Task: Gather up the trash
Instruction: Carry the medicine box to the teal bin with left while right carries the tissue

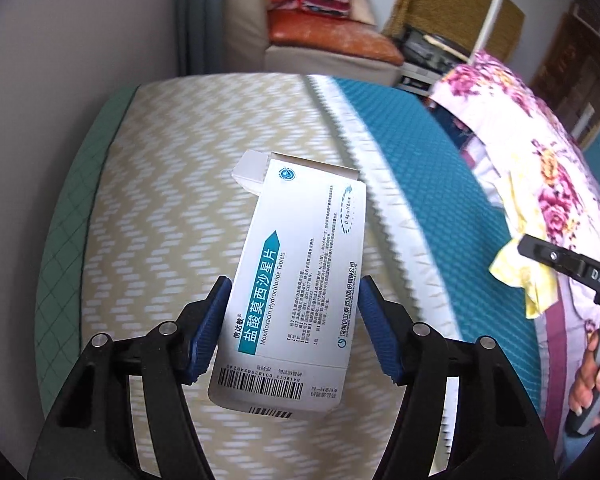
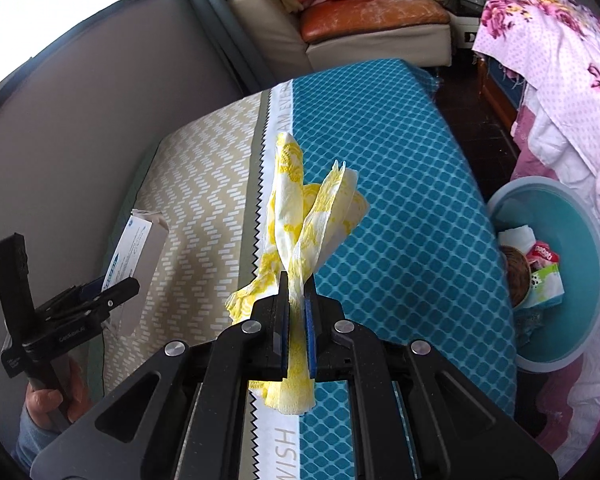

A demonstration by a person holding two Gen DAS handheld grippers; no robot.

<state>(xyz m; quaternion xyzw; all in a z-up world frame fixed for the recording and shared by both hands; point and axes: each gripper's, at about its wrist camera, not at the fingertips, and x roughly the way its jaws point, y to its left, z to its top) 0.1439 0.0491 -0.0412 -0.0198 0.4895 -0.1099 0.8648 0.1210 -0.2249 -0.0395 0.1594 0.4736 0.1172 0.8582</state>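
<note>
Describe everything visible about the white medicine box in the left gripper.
The medicine box is a slim white cardboard carton with a teal arrow band, Chinese lettering, the words "Moxifloxacin Hydrochloride Tablets" and barcodes at its near end. The flap at its far end stands open. It is lifted off the zigzag-patterned bedcover, with its long axis pointing away from the camera. The left gripper holds it by the long edges, its blue fingers pressing on either side. Nothing else touches it.

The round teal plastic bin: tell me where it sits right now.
In the right wrist view the round teal plastic bin sits low at the right edge, between the teal-patterned bed and the pink floral quilt, with trash already inside.
</note>
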